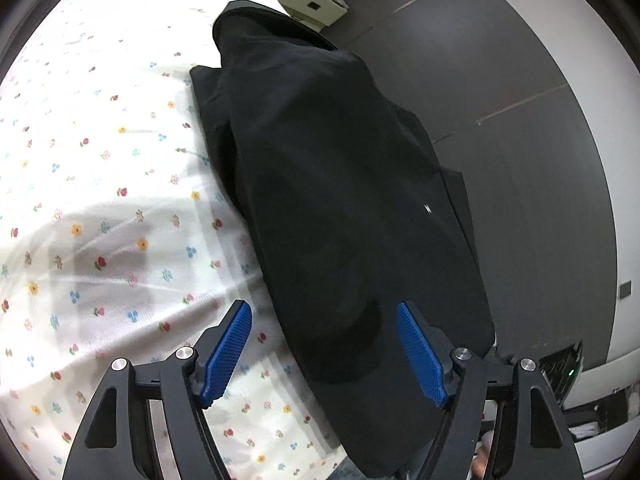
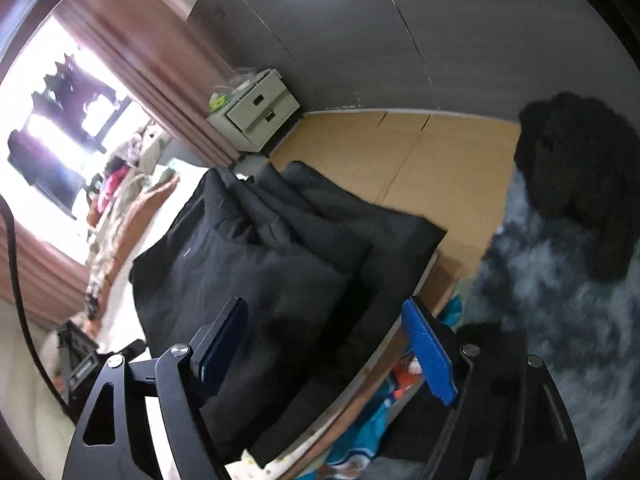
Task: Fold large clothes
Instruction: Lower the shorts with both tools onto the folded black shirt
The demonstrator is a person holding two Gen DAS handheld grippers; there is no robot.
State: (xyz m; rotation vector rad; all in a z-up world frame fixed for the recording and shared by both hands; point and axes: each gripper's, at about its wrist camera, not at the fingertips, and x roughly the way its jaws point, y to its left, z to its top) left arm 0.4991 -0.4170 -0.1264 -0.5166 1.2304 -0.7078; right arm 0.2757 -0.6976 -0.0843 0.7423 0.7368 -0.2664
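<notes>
Lower frame, left wrist view: the left gripper (image 1: 324, 350) has its blue pads spread, gripping nothing — the black garment (image 1: 332, 184) lies folded along the floral bedsheet (image 1: 100, 184). Right wrist view: the right gripper (image 2: 326, 354), fingers apart, empty — cloth centre frame, probably released to settle.

You see the bed sheet (image 1: 100, 184), white with small coloured flowers, covering the bed on the left side of the left wrist view. Beyond the bed stands a pale bedside cabinet (image 2: 256, 114) with two drawers, and some green item lies on its top. Behind it is a dark grey wall (image 2: 360, 32). The floor (image 2: 420, 152) near the cabinet is light wood. At the left of the right wrist view you see a bright window (image 2: 52, 128) with a pink curtain (image 2: 160, 80) beside it. A grey-blue fluffy rug (image 2: 560, 300) lies on the floor at the right, blurred, and a black fluffy shape (image 2: 576, 184) rests on it.
</notes>
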